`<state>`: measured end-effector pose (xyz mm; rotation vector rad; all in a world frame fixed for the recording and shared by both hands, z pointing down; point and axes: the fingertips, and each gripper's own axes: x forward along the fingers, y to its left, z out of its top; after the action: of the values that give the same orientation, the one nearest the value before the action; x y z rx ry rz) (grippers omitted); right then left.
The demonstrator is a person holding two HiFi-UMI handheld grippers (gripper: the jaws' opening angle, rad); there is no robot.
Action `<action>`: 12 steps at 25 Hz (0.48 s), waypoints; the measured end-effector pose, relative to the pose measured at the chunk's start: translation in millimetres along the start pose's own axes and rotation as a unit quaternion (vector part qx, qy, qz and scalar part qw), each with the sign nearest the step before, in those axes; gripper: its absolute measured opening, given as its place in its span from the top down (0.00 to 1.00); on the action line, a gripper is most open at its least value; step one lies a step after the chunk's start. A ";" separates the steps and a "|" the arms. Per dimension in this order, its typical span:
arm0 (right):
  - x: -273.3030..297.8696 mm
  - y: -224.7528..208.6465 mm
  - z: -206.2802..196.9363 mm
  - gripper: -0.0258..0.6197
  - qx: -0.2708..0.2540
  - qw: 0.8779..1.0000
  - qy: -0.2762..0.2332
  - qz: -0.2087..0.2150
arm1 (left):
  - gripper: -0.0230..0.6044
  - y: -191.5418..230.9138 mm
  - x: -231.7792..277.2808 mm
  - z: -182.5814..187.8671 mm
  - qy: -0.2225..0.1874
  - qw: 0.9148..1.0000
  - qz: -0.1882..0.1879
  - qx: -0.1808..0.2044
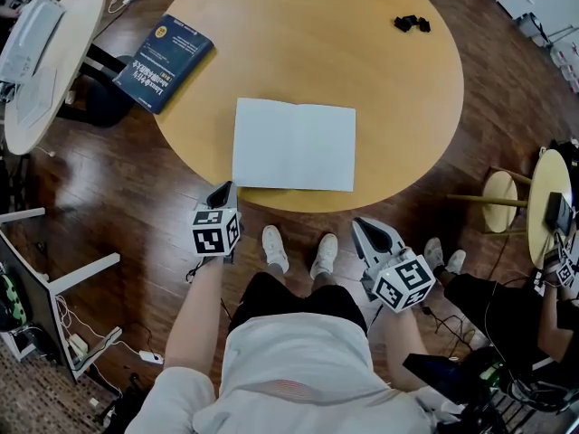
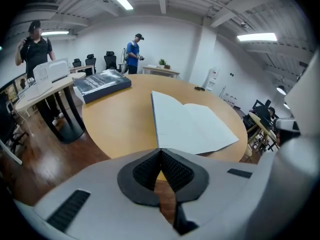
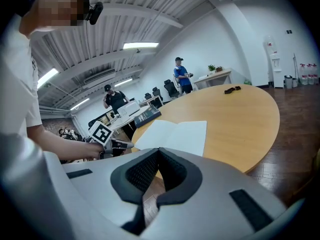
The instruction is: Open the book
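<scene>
Wooden and round, the table [image 1: 380,89] fills the upper part of the head view, with dark floorboards around it. A white book [image 1: 294,145] lies flat near the table's 6 o'clock edge, already spread open with blank pages up. Its long side runs from 9 to 3 o'clock and its centre crease from 12 to 6. A closed blue book [image 1: 165,62] sits at the 10 o'clock rim, partly overhanging the edge. A small black object [image 1: 412,23] rests near 1 o'clock, well apart from both books.

Both grippers hang off the table on the person's side. The left gripper [image 1: 221,191] has its pads pressed together with nothing between them, its tip just beside the white book's near left corner but not on it. The right gripper [image 1: 364,227] is likewise closed and empty, and sits farther back over the floor.

From the left gripper, the white book lies toward 1 o'clock and the blue book toward 11 o'clock. The left hand is the nearer one to either. If the blue book is the one meant, its cover is untouched and the left jaws would have to part before reaching it.
</scene>
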<state>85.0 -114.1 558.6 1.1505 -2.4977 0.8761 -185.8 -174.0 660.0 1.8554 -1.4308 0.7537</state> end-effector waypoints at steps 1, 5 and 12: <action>1.7 0.3 -0.4 0.96 0.000 1.000 0.001 0.000 | 0.95 -0.1 2.1 -2.5 0.000 1.000 -0.002 -0.004; 8.8 6.0 0.3 0.96 0.001 1.000 0.004 0.003 | 0.95 2.8 11.6 -8.5 0.011 1.000 -0.015 -0.019; 13.4 13.1 -1.1 0.96 -0.008 1.000 0.008 0.012 | 0.92 6.4 18.7 -19.7 0.038 0.999 -0.012 -0.035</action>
<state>66.3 -114.8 560.1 1.1058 -2.5070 0.8655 -188.5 -170.5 687.5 1.7697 -1.3669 0.7444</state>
